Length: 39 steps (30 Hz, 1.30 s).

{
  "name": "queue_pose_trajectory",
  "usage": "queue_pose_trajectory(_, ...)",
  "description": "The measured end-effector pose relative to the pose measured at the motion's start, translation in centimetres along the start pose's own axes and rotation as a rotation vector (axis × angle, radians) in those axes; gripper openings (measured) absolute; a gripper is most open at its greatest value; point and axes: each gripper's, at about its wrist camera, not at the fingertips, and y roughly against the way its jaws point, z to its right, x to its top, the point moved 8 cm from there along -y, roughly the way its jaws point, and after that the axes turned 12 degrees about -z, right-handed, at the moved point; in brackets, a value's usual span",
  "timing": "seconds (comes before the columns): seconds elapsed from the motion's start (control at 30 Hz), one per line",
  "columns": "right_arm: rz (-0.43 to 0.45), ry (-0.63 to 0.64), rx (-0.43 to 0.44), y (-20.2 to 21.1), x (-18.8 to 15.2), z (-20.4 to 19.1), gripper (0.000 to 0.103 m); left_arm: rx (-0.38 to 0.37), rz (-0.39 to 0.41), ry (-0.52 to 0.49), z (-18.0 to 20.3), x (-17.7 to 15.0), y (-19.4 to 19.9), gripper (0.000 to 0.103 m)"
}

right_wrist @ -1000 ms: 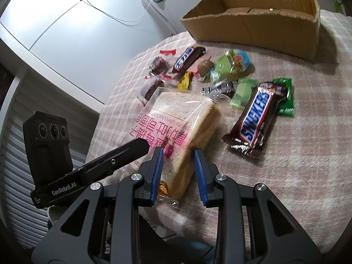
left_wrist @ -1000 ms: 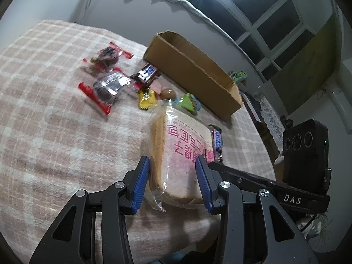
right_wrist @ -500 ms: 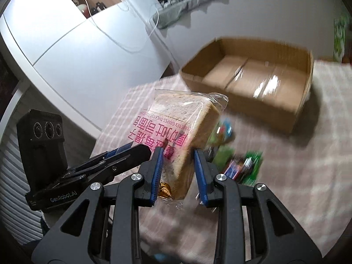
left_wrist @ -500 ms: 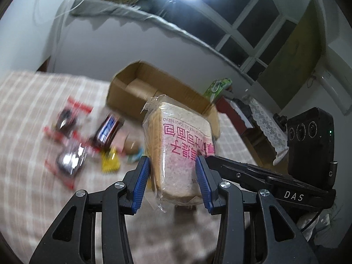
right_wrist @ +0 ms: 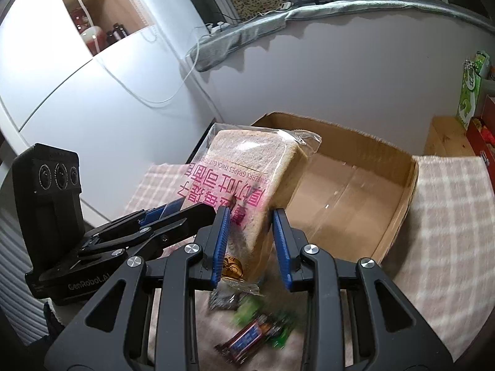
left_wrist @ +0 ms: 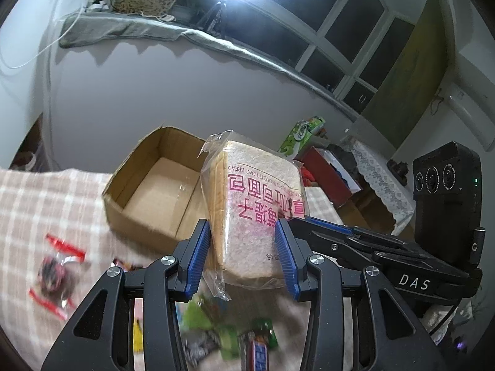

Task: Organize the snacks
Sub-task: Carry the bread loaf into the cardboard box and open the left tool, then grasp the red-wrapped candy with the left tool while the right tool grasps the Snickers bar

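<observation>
So the bagged toast bread [left_wrist: 256, 213] is being gripped by both the left gripper [left_wrist: 244, 256] and right gripper [right_wrist: 252, 244], jaws narrowly clamped on it, above the cardboard box [right_wrist: 349, 198].

It looks like a room in a home. A checked cloth [left_wrist: 34, 204] covers the table, white cupboard doors [right_wrist: 62, 86] stand along one wall, a lace cloth [left_wrist: 380, 179] lies on low furniture, and dark window panes [left_wrist: 346, 40] show above.
</observation>
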Motion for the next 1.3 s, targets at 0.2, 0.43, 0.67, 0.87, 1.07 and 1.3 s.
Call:
queue_pose_trajectory(0.2, -0.024, -0.02, -0.014, -2.0, 2.5, 3.3, 0.03, 0.008, -0.037, 0.007, -0.6, 1.8, -2.9, 0.04)
queue_pose_trajectory(0.43, -0.066, -0.048, -0.028, -4.4, 3.8, 6.4, 0.03, 0.021, -0.088, 0.01, -1.0, 2.8, -6.2, 0.04)
queue_pose_trajectory(0.67, -0.097, -0.063, -0.102, -6.0, 3.8, 8.1, 0.03, 0.055, -0.135, 0.016, -1.4, 2.8, -7.9, 0.04)
queue_pose_trajectory(0.87, -0.089, -0.071, -0.102, -5.2, 3.3, 8.4, 0.031, 0.084, -0.132, 0.024, -2.3, 2.3, -7.2, 0.04)
queue_pose_trajectory(1.07, -0.063, -0.059, -0.119, -3.3, 2.4, 7.7, 0.032, 0.081, -0.096, 0.016, -1.7, 2.6, -4.7, 0.04)
queue_pose_trajectory(1.3, -0.027, -0.02, -0.133, -0.6, 1.0, 5.5, 0.033, 0.079, -0.044, -0.01, -0.6, 2.0, -0.6, 0.04)
